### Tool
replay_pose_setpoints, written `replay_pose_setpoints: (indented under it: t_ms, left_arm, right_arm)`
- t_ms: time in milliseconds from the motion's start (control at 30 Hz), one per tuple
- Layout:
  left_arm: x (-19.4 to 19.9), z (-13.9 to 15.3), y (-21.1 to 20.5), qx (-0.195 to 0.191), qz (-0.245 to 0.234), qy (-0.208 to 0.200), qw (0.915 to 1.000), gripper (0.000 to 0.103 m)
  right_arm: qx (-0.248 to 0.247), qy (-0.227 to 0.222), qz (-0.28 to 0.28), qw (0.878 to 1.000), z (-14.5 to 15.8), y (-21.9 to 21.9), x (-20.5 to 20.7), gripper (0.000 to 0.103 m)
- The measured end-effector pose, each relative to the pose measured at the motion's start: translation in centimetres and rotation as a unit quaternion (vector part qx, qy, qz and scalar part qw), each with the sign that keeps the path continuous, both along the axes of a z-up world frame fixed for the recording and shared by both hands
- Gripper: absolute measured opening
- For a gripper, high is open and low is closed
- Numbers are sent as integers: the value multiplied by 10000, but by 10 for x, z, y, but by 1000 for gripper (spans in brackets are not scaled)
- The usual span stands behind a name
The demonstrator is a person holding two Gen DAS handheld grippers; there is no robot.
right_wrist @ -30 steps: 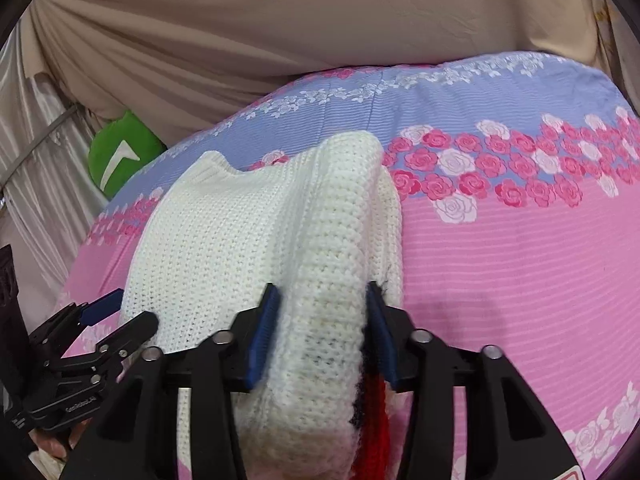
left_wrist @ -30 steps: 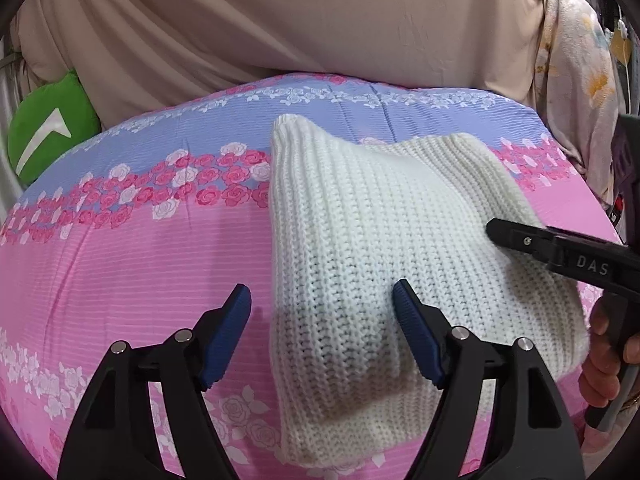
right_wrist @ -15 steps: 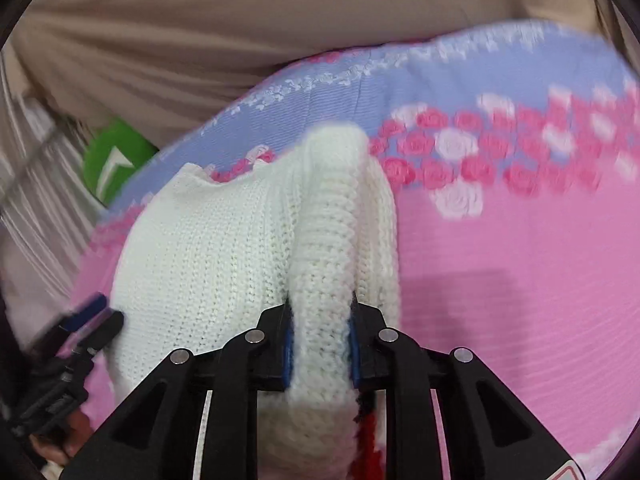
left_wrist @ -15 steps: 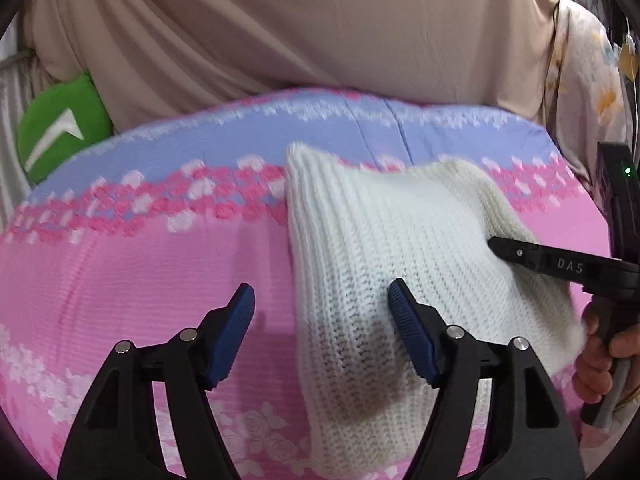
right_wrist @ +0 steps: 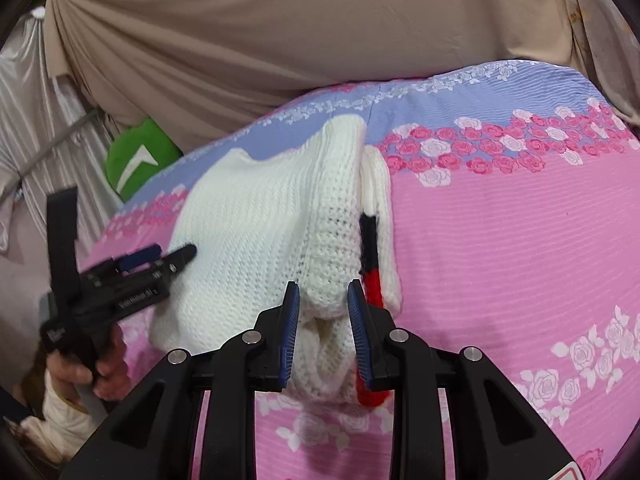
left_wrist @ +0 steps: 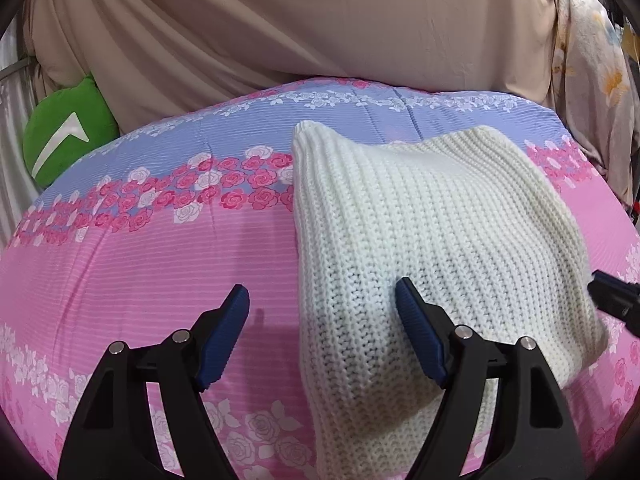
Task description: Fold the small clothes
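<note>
The white knit sweater [left_wrist: 432, 248] lies folded on the bedspread [left_wrist: 140, 264], mostly on the pink band, with its far corner reaching up to the row of roses and the blue band. In the right wrist view its near folded edge forms a thick roll, and a black-and-red trim strip [right_wrist: 370, 252] shows along the sweater's right side.

The right gripper [right_wrist: 323, 322] has let go since half a second ago: then its pads were clamped on the rolled edge, now the jaws stand apart with the roll loose between them, the pads at most brushing the knit. The left gripper [left_wrist: 322, 336] stays wide open as before; its right finger [left_wrist: 420, 336] is over the sweater's near left part and its left finger is over bare pink bedspread just beside the sweater. Whether that right finger touches the knit cannot be told. The left gripper has drifted a little to the sweater's left since a second ago.

From the right wrist view, the left gripper is held by a hand [right_wrist: 90, 364] at the sweater's left edge.

Beyond the sweater, a beige draped cloth [left_wrist: 300, 24] rises behind the bedspread. A green cushion [left_wrist: 66, 132] with a white mark sits at the far left, against that cloth. A floral fabric [left_wrist: 592, 92] hangs at the far right.
</note>
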State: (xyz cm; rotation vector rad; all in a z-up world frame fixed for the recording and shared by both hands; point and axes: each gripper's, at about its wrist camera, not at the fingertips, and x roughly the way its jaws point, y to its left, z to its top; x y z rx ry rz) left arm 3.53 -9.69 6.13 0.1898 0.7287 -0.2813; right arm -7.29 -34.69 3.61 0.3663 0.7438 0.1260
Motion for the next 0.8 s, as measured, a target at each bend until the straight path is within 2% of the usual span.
replay_pose_setpoints:
  t_ms: [67,133,300,333,433,600,633,700,800]
  left_arm:
    - [1,-2,2,-37,8,37,10000,74]
    - [2,-2,4,-106,38,98,9999,74]
    - [-15,15,2,-37,151,-79,9998,72]
    - [-20,18,1,-26,118,-110,9999,71]
    - [-29,24,-3,-69,9,-120,9999,71]
    - [-37,26,-11,-88,-103,-102,9999,71]
    - [-38,25,-13,-75,-106,-96,9999,71]
    - [-39,24,-14,-42,-130,-92,9999,71]
    - [-37,19,-12,60,-55,-46,10000,71]
  right_arm:
    - [-122,84,-55,9999,-7,-1,4,27]
    - [-44,71,-85,9999,-6,-5,4,27]
    - [95,-484,-15,9988,29,1,-25,27]
    - [48,-534,-8,9986,33,3,-29,30]
    - [-48,-472,83,9988,32,11,-33,34]
    - [48,-116,122,9998,8,15,-22,35]
    - [70,-63,143,9999,4,16,-18,34]
    - [47,-21,188,9998,2,19,-16,14]
    - [171,-453,316,9983,23,21,-31,12]
